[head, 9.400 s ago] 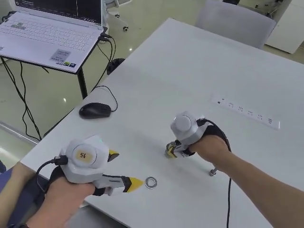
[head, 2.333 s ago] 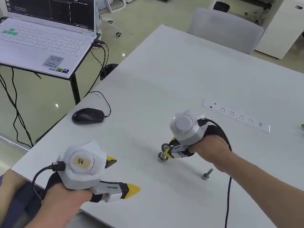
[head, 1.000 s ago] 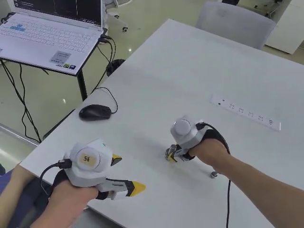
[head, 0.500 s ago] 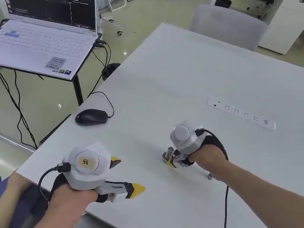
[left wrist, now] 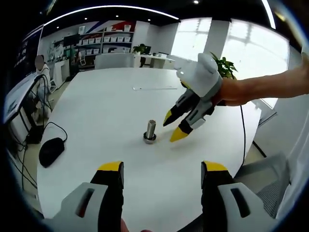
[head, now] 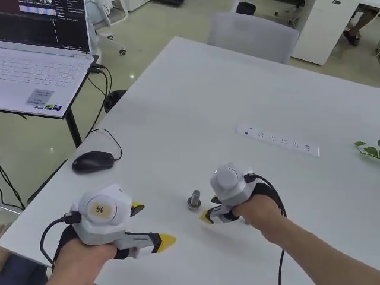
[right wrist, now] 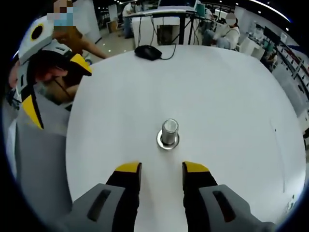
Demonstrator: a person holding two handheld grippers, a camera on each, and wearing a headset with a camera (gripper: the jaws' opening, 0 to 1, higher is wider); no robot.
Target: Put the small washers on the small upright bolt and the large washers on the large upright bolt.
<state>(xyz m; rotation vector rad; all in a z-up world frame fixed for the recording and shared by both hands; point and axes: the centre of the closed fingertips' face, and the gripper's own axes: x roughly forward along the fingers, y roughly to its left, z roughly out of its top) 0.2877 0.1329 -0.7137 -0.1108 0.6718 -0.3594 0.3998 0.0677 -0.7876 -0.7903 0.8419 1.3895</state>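
The large upright bolt (head: 194, 200) stands near the table's front, with a washer (right wrist: 167, 142) lying flat around its base. My right gripper (head: 209, 216) sits just right of the bolt, a short way back from it, open with nothing between its jaws; in its own view my right gripper (right wrist: 162, 167) points straight at the large bolt (right wrist: 169, 130). My left gripper (head: 151, 224) hovers at the front left, wide open and empty. The left gripper (left wrist: 162, 166) view has the large bolt (left wrist: 150, 131) ahead and the right gripper (left wrist: 175, 126) beside it.
A black mouse (head: 92, 161) with its cable lies at the table's left edge. A white power strip (head: 277, 140) lies across the far middle. A laptop (head: 35, 71) stands on a stand to the left, and a grey chair (head: 252, 37) at the far end.
The right gripper, which held a washer over the large bolt, has drawn back to the right and opened; the washer now rests at the bolt's base. The head camera has shifted.
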